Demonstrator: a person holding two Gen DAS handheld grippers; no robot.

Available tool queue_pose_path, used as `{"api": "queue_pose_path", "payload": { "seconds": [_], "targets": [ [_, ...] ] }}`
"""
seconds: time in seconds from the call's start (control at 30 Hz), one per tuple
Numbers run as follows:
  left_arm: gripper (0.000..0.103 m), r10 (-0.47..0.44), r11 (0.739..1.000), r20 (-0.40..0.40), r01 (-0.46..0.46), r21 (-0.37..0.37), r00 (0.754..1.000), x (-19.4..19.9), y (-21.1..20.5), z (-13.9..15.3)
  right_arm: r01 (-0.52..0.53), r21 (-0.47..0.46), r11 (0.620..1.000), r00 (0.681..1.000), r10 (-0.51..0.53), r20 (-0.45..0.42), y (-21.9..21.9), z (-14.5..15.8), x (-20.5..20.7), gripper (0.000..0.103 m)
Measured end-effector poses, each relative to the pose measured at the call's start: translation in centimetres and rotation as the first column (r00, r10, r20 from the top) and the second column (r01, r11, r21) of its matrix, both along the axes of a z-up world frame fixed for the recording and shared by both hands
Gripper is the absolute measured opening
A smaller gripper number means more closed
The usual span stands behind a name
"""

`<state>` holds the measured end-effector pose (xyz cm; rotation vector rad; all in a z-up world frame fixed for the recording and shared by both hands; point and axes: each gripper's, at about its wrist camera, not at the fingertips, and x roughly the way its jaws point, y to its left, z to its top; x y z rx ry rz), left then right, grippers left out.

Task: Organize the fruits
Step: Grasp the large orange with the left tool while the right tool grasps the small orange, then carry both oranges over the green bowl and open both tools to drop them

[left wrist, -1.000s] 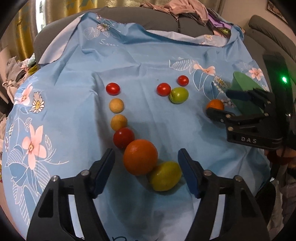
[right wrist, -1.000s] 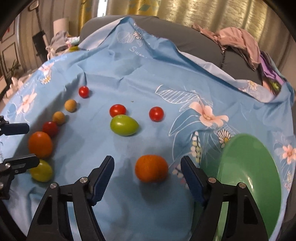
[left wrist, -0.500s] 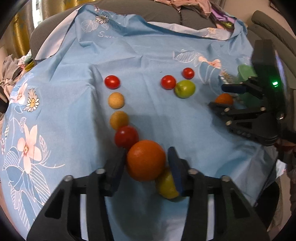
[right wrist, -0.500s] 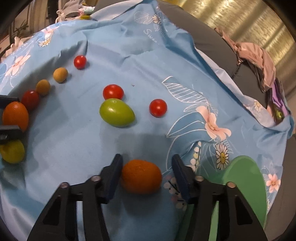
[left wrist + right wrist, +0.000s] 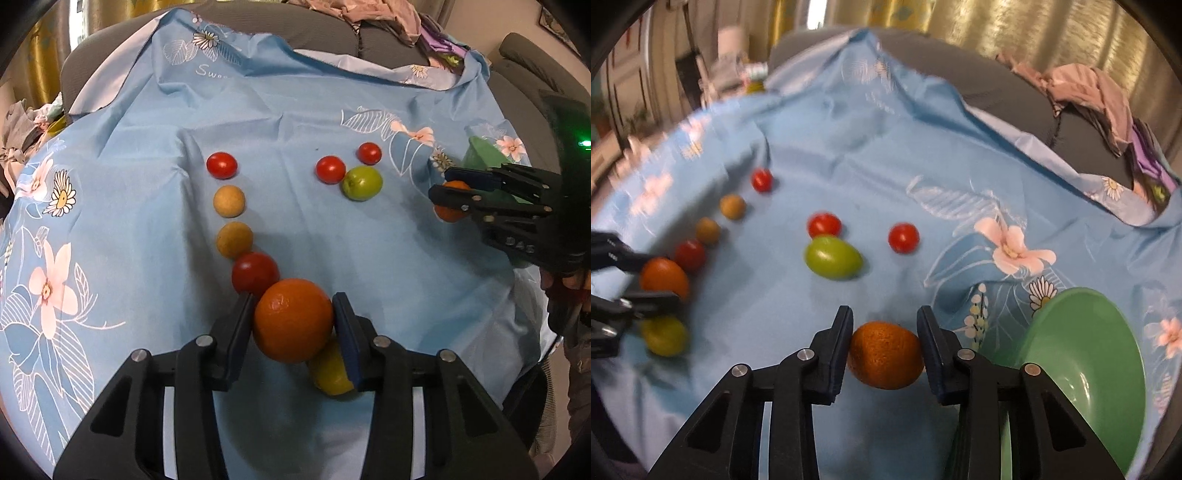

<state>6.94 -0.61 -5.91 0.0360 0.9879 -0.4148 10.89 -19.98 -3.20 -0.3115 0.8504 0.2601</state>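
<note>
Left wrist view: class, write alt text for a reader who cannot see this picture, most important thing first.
The left gripper is clamped on a large orange on a blue floral cloth, a yellow fruit just behind it. Farther off, small red, tan and green fruits lie scattered, and the right gripper pinches a smaller orange.

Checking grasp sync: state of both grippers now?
Left gripper: shut on the big orange.
Right gripper: shut on the small orange.

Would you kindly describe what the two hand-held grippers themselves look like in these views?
Both are matte black plastic frames with silver round pivot bolts. The left hand-held gripper has dark blue flat pads on its fingers. The right hand-held gripper matches; seen from the left wrist camera it bears pale lettering and a green light.
</note>
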Motion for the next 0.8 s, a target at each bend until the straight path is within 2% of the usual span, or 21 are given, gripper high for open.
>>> {"api": "queue_pose_path", "payload": {
  "seconds": [0.2, 0.5, 0.8],
  "targets": [
    [0.043, -0.003, 0.999, 0.021, 0.003, -0.032, 1.0, -0.4, -0.1, 1.1, -0.043, 0.137, 0.99, 0.999, 0.04, 0.028, 0.2, 1.6, -1.8, 0.038],
    [0.043, 0.004, 0.999, 0.059, -0.001, -0.044, 0.998, -1.2, -0.3, 3.6, -0.068, 0.212, 0.975, 0.995, 0.052, 0.081, 0.7, 3.6, -3.9, 0.038],
    [0.043, -0.027, 0.999, 0.112, 0.031, -0.036, 0.993, -2.1, -2.6, 6.5, -0.071, 0.248, 0.966, 0.986, 0.03, 0.167, -1.0, 6.6, -6.1, 0.038]
  ]
}}
